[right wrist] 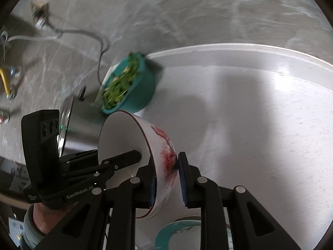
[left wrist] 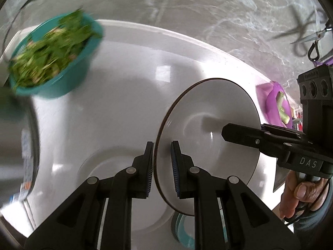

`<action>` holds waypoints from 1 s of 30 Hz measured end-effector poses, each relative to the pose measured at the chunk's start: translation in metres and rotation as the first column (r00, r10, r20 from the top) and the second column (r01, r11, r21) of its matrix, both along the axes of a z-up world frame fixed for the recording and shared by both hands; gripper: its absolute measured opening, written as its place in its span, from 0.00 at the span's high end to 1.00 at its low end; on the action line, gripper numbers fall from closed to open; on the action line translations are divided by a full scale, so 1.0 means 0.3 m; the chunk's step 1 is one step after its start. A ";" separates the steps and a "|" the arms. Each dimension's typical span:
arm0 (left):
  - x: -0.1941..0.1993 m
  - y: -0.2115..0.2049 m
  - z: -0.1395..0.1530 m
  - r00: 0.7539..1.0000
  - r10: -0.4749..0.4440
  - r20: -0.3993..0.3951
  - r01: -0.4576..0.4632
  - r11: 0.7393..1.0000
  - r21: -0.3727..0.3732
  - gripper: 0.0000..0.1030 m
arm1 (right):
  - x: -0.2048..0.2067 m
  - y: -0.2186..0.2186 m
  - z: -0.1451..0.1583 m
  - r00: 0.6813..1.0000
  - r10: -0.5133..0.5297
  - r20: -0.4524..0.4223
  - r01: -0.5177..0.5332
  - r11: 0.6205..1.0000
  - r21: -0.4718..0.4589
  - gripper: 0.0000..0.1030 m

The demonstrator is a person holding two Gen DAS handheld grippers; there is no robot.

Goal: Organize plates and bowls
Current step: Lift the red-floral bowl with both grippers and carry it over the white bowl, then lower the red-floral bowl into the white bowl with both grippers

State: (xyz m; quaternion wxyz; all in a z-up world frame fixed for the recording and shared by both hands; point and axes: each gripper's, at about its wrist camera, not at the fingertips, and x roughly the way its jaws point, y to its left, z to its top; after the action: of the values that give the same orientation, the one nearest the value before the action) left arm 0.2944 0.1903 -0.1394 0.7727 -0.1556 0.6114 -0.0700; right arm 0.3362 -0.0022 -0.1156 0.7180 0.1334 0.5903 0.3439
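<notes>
Jaws of the left gripper (left wrist: 162,158) are clamping the rim of one white bowl (left wrist: 208,137), which is hanging tilted on its side above the white worktop (left wrist: 129,108). Jaws of the right gripper (right wrist: 166,175) are pinching the opposite wall of that same bowl (right wrist: 124,137), one finger inside, one outside. Only the right wrist view is showing the red pattern on the bowl's outer wall. Just below the jaws, a teal rim (right wrist: 166,233) is peeking out. Beyond the jaws, one teal bowl of greens (left wrist: 54,58) is sitting near the worktop's far edge. Only the left wrist view is catching a purple dish (left wrist: 278,102) and scissors (left wrist: 310,39) farther right.
</notes>
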 end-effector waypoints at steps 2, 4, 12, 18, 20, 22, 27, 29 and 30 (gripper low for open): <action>-0.047 0.041 0.001 1.000 0.026 -0.004 -0.026 1.000 -0.005 0.86 | -0.020 0.042 0.005 1.000 0.026 0.000 -0.026 1.000 -0.003 0.78; -0.096 0.082 -0.006 0.999 0.049 -0.012 -0.049 0.999 -0.010 0.86 | -0.039 0.088 0.002 0.998 0.056 -0.001 -0.056 0.998 -0.010 0.78; -0.267 0.196 -0.069 0.992 0.114 -0.051 -0.115 0.993 -0.014 0.85 | -0.118 0.212 -0.046 0.990 0.141 -0.028 -0.142 0.989 -0.038 0.78; -0.343 0.223 -0.131 0.989 0.126 -0.074 -0.128 0.992 -0.017 0.84 | -0.155 0.238 -0.084 0.985 0.168 -0.047 -0.171 0.983 -0.068 0.78; -0.362 0.223 -0.153 0.989 0.126 -0.084 -0.127 0.992 -0.018 0.84 | -0.163 0.244 -0.099 0.984 0.170 -0.054 -0.174 0.982 -0.080 0.78; -0.355 0.212 -0.175 0.988 0.124 -0.089 -0.126 0.992 -0.016 0.84 | -0.168 0.245 -0.116 0.984 0.170 -0.062 -0.175 0.981 -0.089 0.78; -0.361 0.206 -0.216 0.988 0.119 -0.100 -0.120 0.993 -0.008 0.84 | -0.171 0.247 -0.144 0.984 0.166 -0.071 -0.173 0.979 -0.110 0.78; -0.357 0.205 -0.226 0.988 0.118 -0.100 -0.119 0.993 -0.004 0.84 | -0.170 0.249 -0.150 0.984 0.165 -0.072 -0.172 0.978 -0.116 0.78; -0.350 0.204 -0.234 0.988 0.120 -0.102 -0.121 0.993 -0.004 0.84 | -0.170 0.251 -0.154 0.984 0.166 -0.071 -0.173 0.978 -0.120 0.79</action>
State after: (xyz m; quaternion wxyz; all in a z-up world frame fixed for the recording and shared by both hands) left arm 0.1895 0.2514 -0.2097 0.7428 -0.1996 0.6388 -0.0184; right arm 0.2853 0.0730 -0.1617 0.6747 0.0475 0.6416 0.3618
